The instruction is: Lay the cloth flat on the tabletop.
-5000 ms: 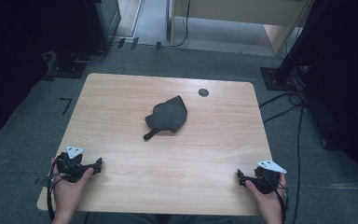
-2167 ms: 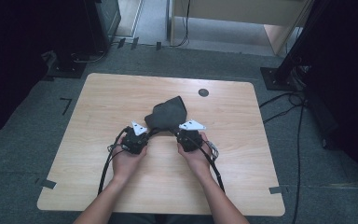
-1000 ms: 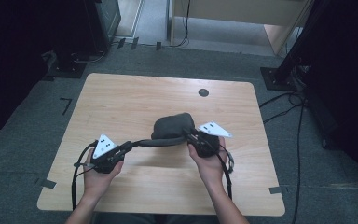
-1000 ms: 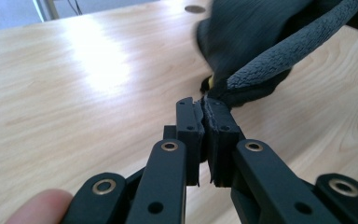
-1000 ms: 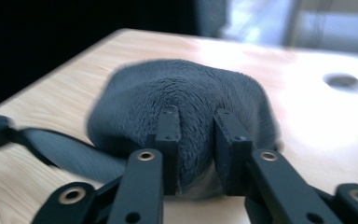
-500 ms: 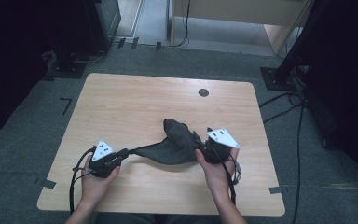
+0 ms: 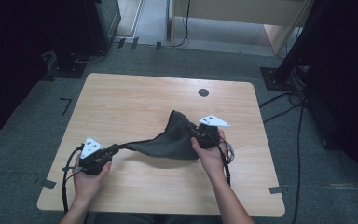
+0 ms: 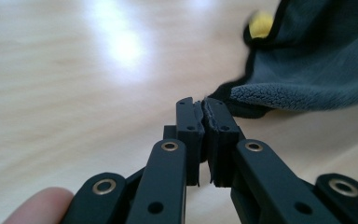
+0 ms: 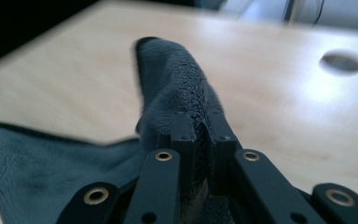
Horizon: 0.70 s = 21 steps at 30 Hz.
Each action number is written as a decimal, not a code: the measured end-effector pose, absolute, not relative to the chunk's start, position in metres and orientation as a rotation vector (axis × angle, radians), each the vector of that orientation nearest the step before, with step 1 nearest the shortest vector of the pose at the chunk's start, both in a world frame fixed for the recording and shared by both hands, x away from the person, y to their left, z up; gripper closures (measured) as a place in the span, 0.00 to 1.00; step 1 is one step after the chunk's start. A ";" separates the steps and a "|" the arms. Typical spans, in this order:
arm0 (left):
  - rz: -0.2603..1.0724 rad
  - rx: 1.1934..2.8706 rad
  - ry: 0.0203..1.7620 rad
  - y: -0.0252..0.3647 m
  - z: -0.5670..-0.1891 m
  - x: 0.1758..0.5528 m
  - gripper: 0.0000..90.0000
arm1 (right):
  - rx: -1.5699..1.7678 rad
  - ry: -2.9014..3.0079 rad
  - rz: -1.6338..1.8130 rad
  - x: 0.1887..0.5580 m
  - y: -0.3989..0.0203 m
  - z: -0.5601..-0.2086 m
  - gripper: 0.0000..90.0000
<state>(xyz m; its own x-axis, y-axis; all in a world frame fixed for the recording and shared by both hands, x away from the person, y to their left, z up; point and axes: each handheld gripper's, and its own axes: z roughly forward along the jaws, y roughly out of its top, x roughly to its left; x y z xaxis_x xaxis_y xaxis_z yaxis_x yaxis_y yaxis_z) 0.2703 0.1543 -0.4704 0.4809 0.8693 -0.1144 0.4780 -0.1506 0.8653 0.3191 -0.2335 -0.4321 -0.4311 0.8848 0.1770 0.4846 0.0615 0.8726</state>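
Two sets of jaws are clamped on our dark cloth — left gripper pinching a corner hem, right gripper just closed on a fold — so it stretches between them, low over the table.

This looks like a lab or workroom: a bare wooden table on grey carpet, loose cables, and maybe dark stands.

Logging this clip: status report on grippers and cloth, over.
Left gripper shut on cloth corner. Right gripper just closed, clamped on a cloth fold. Cloth stretched between them over table. Nothing in the way.
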 end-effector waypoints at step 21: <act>0.286 1.905 1.275 0.145 -0.502 0.290 0.54 | 1.525 1.956 1.004 0.320 -0.257 -0.469 0.47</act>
<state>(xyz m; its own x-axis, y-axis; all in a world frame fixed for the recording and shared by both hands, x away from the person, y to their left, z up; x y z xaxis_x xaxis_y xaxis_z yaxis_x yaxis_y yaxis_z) 0.2905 0.1450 -0.5016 0.4644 0.8534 -0.2367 0.6704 -0.1642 0.7236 0.3204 -0.2575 -0.4690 -0.2780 0.9575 0.0766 0.6205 0.1181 0.7753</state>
